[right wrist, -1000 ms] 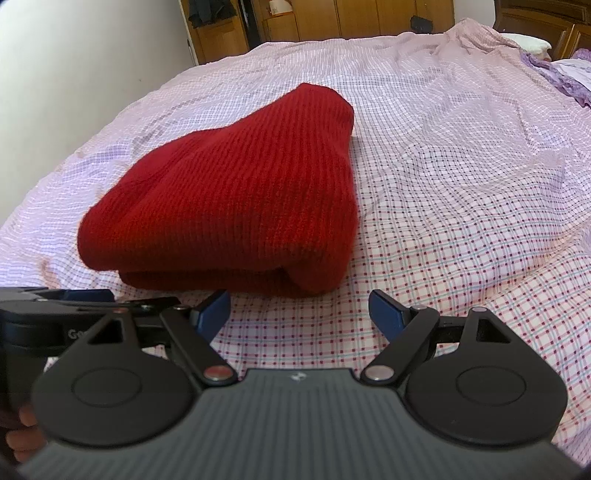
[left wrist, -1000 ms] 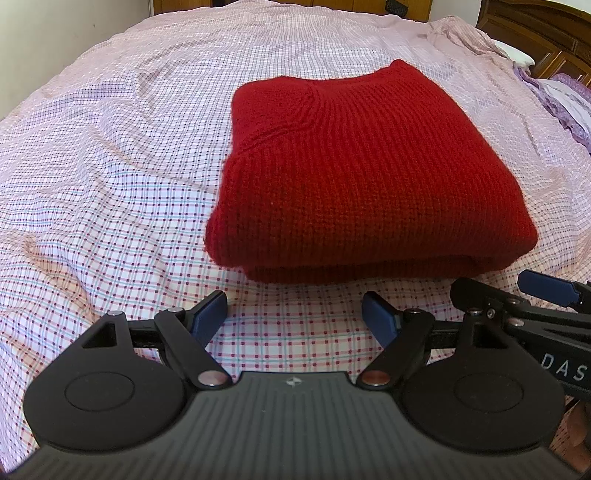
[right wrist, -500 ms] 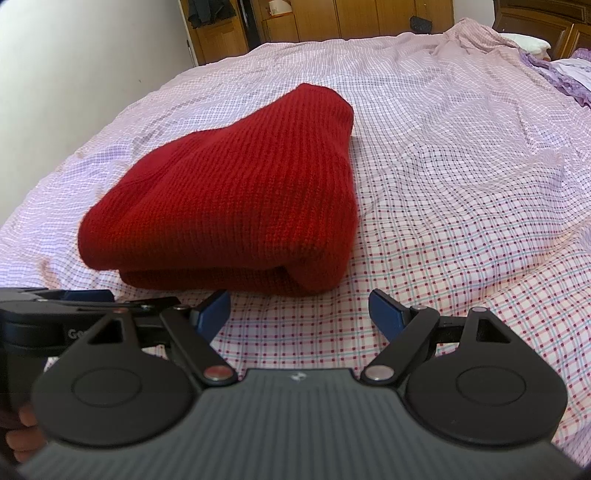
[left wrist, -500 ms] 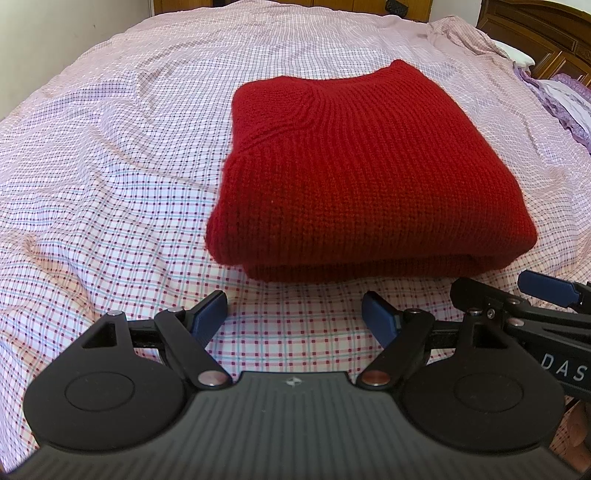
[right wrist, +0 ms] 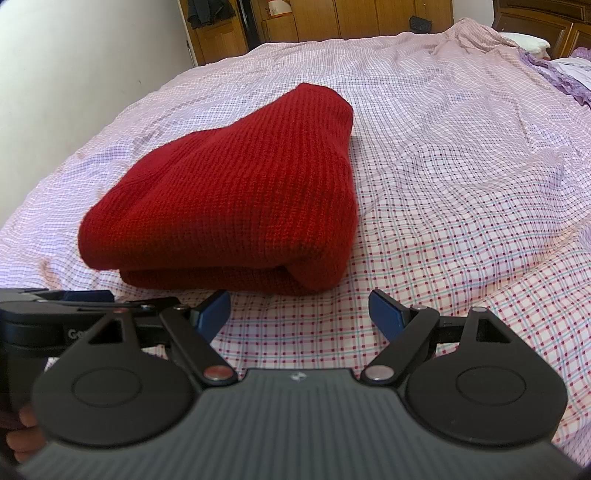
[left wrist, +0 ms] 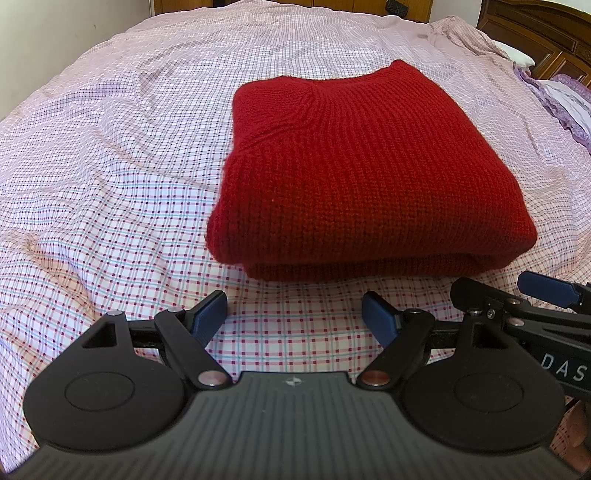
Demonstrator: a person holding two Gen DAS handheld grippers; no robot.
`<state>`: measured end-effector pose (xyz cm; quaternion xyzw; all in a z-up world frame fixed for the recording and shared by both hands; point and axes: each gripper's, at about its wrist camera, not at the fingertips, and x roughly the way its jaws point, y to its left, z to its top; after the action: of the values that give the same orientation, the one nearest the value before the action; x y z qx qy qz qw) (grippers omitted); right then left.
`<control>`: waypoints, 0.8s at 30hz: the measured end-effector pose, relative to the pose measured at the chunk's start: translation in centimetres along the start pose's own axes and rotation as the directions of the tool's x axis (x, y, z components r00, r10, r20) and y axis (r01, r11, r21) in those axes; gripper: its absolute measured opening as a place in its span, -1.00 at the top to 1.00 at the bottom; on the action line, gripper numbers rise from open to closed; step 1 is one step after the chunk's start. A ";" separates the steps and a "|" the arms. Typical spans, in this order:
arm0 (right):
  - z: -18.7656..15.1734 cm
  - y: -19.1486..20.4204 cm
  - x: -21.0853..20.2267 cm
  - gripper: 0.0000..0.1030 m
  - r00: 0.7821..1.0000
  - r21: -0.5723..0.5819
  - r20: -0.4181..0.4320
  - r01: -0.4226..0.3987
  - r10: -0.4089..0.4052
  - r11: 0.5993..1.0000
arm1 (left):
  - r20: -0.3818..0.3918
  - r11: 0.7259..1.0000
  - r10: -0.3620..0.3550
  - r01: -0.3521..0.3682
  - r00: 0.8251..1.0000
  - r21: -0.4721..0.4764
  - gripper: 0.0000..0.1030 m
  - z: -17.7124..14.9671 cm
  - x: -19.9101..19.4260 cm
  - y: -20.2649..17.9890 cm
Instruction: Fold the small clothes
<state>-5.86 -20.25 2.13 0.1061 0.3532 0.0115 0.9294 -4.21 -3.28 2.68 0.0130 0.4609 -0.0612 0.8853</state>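
Note:
A red knitted sweater (left wrist: 354, 162) lies folded into a thick rectangle on the checked bedsheet (left wrist: 110, 155). It also shows in the right wrist view (right wrist: 236, 199), folded edge toward me. My left gripper (left wrist: 294, 314) is open and empty, just short of the sweater's near edge. My right gripper (right wrist: 299, 310) is open and empty too, close to the sweater's near right corner. The right gripper shows at the right edge of the left wrist view (left wrist: 546, 295), and the left gripper at the left edge of the right wrist view (right wrist: 74, 299).
The pink checked sheet (right wrist: 461, 155) covers the whole bed and is wrinkled. Purple bedding (left wrist: 565, 99) and a dark wooden headboard (left wrist: 535, 22) are at the far right. Wooden cupboards (right wrist: 332, 18) and a white wall (right wrist: 74, 62) stand beyond the bed.

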 end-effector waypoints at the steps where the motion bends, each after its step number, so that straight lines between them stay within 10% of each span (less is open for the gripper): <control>1: 0.0 0.0 0.0 -0.62 1.000 0.000 0.000 0.000 0.000 1.000 | 0.000 1.000 0.000 0.000 1.000 0.000 -0.63 0.0 0.0 0.0; 24: 0.0 0.1 -0.2 -0.62 1.000 0.000 0.006 -0.001 0.001 1.000 | 0.000 1.000 -0.002 0.002 1.000 0.004 -0.63 -0.1 -0.1 -0.1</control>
<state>-5.96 -20.17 2.26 0.1062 0.3503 0.0116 0.9305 -4.34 -3.34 2.67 0.0142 0.4608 -0.0629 0.8852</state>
